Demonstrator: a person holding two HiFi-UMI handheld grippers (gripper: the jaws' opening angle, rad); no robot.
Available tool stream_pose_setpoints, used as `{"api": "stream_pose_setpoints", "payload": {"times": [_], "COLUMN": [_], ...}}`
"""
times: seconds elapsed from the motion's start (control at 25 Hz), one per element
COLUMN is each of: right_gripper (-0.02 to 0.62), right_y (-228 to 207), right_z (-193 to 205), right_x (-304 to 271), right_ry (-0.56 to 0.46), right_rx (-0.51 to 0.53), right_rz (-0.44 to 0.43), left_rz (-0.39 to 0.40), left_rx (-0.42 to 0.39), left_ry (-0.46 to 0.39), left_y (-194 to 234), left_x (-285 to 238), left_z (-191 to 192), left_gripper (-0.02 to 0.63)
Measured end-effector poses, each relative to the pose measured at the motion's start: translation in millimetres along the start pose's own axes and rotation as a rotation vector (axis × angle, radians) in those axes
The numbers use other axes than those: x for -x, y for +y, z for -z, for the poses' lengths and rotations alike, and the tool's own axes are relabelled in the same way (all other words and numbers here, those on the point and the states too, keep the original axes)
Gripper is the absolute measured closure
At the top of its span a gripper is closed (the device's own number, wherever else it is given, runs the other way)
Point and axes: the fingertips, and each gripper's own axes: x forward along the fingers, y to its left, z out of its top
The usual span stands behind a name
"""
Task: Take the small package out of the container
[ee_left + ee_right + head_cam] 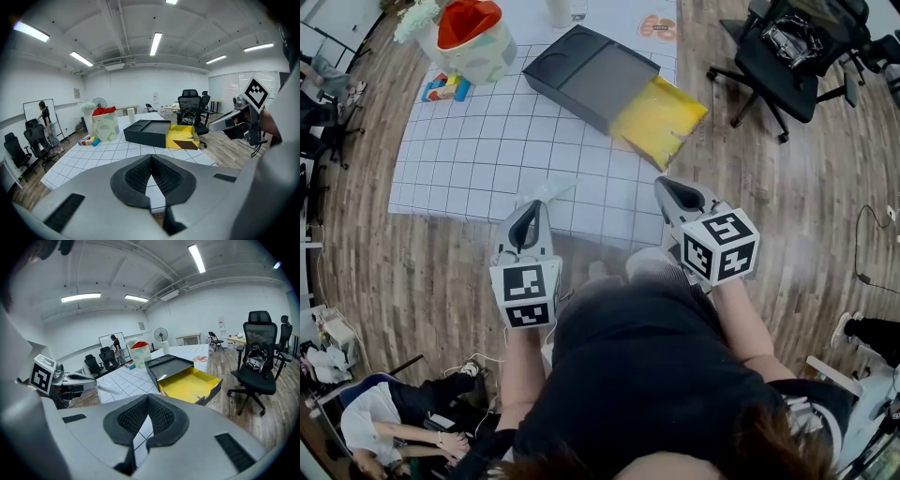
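Over the wooden floor point(441, 281), at the near edge of the white gridded mat point(487, 159), we hold both grippers low before our body, pointing forward. The left gripper point(542, 199) has its jaws pressed together on nothing. The right gripper point(667, 190) is likewise closed and empty. The flat dark grey container point(581, 67) lies on the mat well ahead of us, with its yellow drawer point(661, 117) pulled out. We cannot make out the small package: the drawer's inside is blurred in the head view and too small to read in the gripper views. Our dark shirt point(647, 375) partly covers our forearms.
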Motion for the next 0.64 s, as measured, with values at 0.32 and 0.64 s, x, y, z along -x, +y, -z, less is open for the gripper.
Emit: {"api": "stream_pose_setpoints", "payload": {"times": [0.32, 0.64], "right_gripper": [0.581, 0.581], "right_y": [-3.9, -4.3], "right_z": [-0.7, -3.6], "right_x": [3.2, 2.0], "right_ry": [-0.006, -0.014], "right_rx": [-0.001, -0.011], "right_rz": [0.004, -0.010], "left_rz": [-0.002, -0.005], "left_rx": [0.000, 0.003], "left_ry": [-0.014, -0.018], "left_y": [-1.8, -1.7], "left_x": [-1.2, -3.6], "left_z": [-5.0, -9.2], "left_gripper": [0.578, 0.578]}}
